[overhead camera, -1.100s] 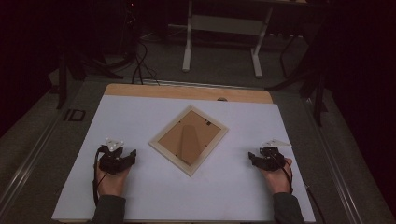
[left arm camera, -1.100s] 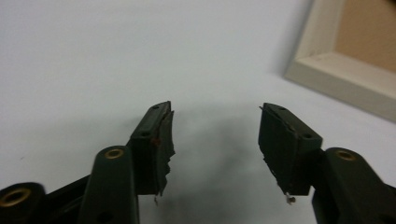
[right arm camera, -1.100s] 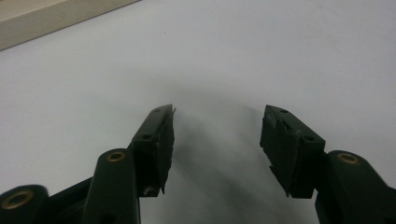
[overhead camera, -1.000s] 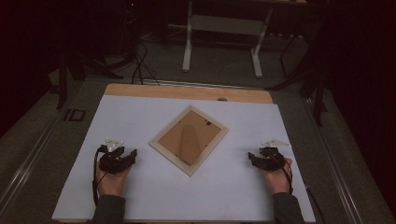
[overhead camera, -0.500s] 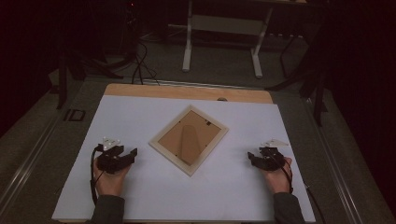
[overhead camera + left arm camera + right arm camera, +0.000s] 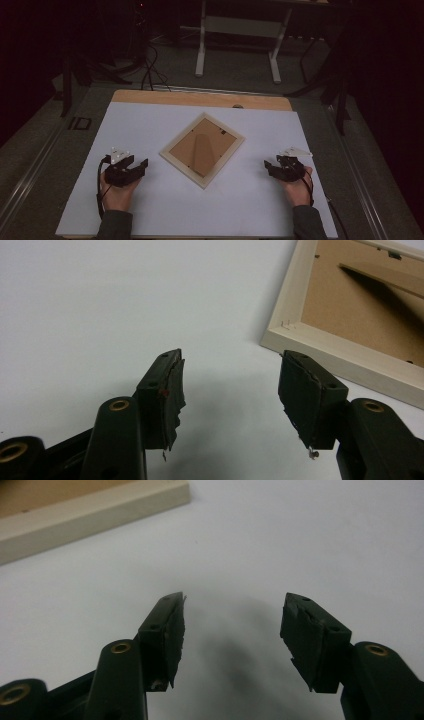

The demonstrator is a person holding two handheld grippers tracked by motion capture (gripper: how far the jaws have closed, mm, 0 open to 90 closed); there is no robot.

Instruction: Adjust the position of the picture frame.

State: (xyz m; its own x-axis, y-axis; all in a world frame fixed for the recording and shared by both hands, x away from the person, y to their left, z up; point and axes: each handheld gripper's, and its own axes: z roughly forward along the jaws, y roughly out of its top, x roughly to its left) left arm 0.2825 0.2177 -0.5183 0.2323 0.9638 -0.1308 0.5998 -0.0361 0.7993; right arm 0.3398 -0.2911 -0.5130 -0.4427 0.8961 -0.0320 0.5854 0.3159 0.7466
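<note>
In the high view, a picture frame (image 6: 202, 149) lies in the middle of the picture, face down on the white table (image 6: 150, 125), so its brown backing board and the folded stand are turned up. The frame is rotated like a diamond, with one corner toward the top of the picture and one toward the bottom. The left gripper (image 6: 129, 169) is in the lower left part of this view, held by a hand (image 6: 116, 192) that comes from the bottom edge, and it rests near the left lower side of the frame but does not touch it. The right gripper (image 6: 279, 167) is in the lower right part, held by the other hand (image 6: 297, 189), and it is well apart from the frame. In the left gripper view, the two black jaws stand wide open with nothing between them, only the white table surface; the pale wooden corner of the frame (image 6: 350, 315) is at the upper right, just beyond the right jaw. In the right gripper view, the jaws are also wide open and hold nothing, and one edge of the frame (image 6: 90, 515) crosses the upper left corner of the picture.
</note>
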